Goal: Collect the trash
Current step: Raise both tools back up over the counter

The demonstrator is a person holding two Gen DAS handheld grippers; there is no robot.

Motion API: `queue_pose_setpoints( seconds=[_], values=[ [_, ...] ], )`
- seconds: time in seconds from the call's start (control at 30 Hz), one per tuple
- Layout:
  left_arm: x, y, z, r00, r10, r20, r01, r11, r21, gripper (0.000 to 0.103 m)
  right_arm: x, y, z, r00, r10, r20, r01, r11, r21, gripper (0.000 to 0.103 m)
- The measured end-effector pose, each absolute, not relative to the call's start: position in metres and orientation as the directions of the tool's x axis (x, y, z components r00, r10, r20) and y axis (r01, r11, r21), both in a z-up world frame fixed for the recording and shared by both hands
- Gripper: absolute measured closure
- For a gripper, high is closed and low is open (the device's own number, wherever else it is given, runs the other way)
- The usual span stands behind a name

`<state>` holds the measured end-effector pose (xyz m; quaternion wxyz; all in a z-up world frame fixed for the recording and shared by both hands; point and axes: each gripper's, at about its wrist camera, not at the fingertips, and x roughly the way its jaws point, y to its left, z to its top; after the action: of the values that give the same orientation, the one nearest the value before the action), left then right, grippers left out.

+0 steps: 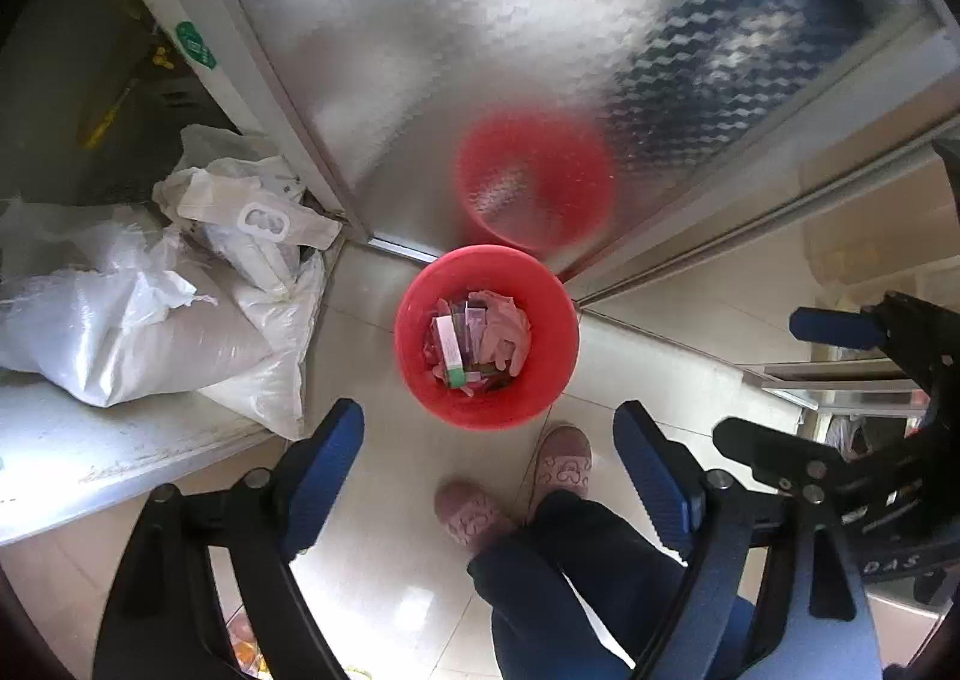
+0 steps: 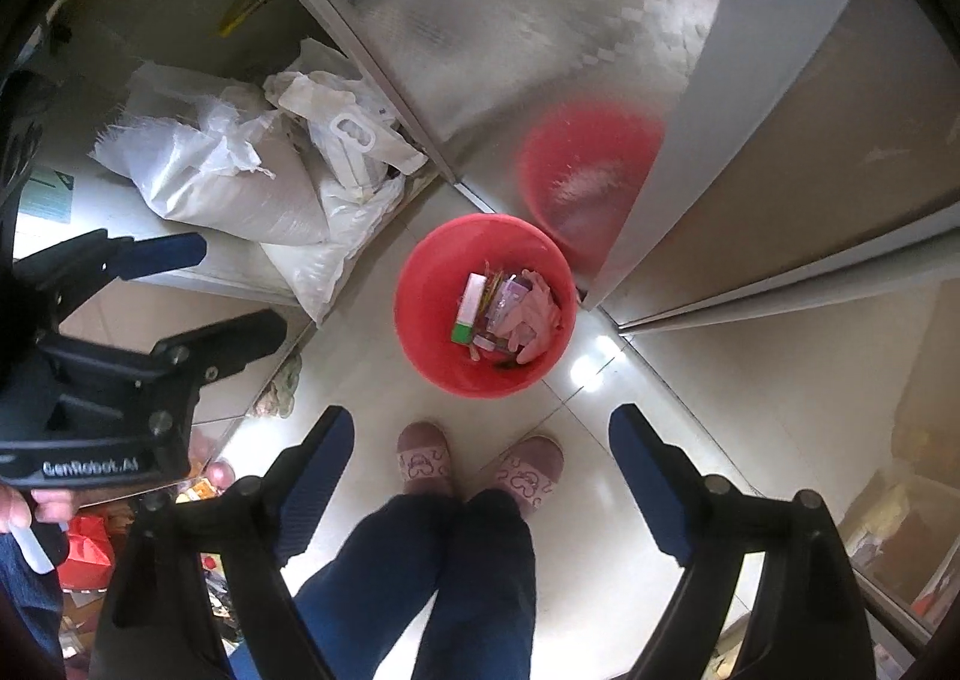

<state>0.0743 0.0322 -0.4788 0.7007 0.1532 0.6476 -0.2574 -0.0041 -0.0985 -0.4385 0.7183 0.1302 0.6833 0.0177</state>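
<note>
A red plastic bin (image 1: 486,336) stands upright on the pale tiled floor (image 1: 384,578), its round mouth facing up toward both cameras, right at the foot of a frosted glass door (image 1: 540,50) that mirrors it as a red blur. Inside lies the collected trash: a long white box with a green end (image 1: 450,351), its long axis running roughly from the door side toward the person's feet with the green end nearer the feet, beside crumpled pink gloves (image 1: 501,332) and small wrappers.

The left gripper (image 1: 489,422) points straight down over the floor just short of the bin, its blue-padded jaws spread wide with nothing between them. The right gripper (image 2: 480,428) also points down, jaws spread and empty.

Below, the person's pink slippers (image 2: 426,458) and dark trousers (image 2: 420,578) face the bin. White woven sacks (image 1: 138,332) are heaped to the left of the bin.
</note>
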Motion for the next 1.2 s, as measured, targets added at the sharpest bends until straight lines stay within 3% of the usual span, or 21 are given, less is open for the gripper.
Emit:
queue_pose_setpoints(
  seconds=[0.3,0.73,1.03,1.2],
  values=[
    [0.061,0.058,-0.412,0.08,-0.208,-0.975,0.502,0.853,-0.141,0.015,-0.01,-0.086,-0.381,0.106,0.198,-0.974,0.171,0.962,0.214,0.017],
    [0.01,0.114,-0.212,0.308,-0.264,-0.914,0.507,0.859,-0.077,0.0,-0.049,-0.049,-0.204,0.306,0.081,-0.949,0.224,0.962,0.154,0.016],
    [-0.035,0.152,-0.094,0.508,-0.324,-0.798,0.5,0.866,-0.033,0.0,-0.099,-0.017,-0.074,0.57,-0.103,-0.815,0.233,0.972,0.04,0.004],
    [-0.066,0.169,-0.045,0.578,-0.361,-0.732,0.519,0.855,-0.012,0.0,-0.12,0.003,-0.034,0.642,-0.15,-0.752,0.236,0.972,0.008,0.002]
  ],
)
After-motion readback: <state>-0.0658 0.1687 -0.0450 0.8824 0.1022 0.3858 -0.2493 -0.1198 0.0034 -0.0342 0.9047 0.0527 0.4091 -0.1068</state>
